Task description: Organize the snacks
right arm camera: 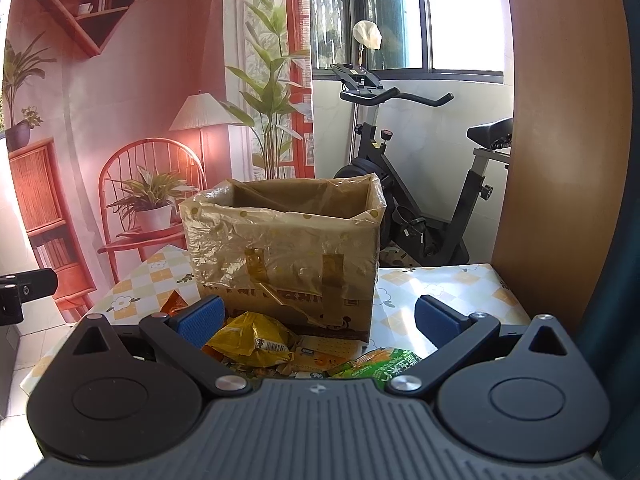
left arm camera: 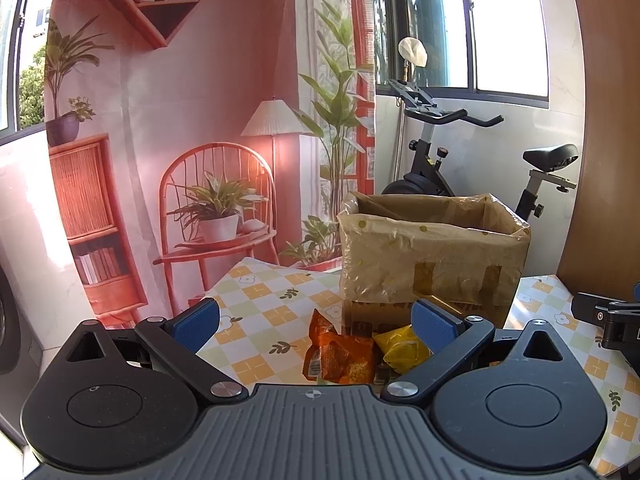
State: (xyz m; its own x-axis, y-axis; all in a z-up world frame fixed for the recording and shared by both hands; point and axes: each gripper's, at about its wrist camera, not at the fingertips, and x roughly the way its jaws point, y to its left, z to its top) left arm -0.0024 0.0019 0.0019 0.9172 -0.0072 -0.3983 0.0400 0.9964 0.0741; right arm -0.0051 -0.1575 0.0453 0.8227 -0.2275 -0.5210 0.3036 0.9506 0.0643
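A cardboard box (left arm camera: 434, 256) lined with a plastic bag stands on the checkered table; it also shows in the right wrist view (right arm camera: 280, 240). In front of it lie snack packets: an orange one (left arm camera: 340, 354), a yellow one (left arm camera: 404, 348) (right arm camera: 252, 338), a green one (right arm camera: 380, 364) and a pale flat one (right arm camera: 320, 350). My left gripper (left arm camera: 316, 322) is open and empty above the orange and yellow packets. My right gripper (right arm camera: 318, 320) is open and empty above the yellow and green packets, just short of the box.
The table (left arm camera: 256, 292) has a flower-check cloth and ends at the left and far edges. A printed backdrop hangs behind. An exercise bike (right arm camera: 420, 200) stands behind the box. A wooden panel (right arm camera: 560, 120) rises at the right. The right gripper's body (left arm camera: 612, 320) shows beside the left.
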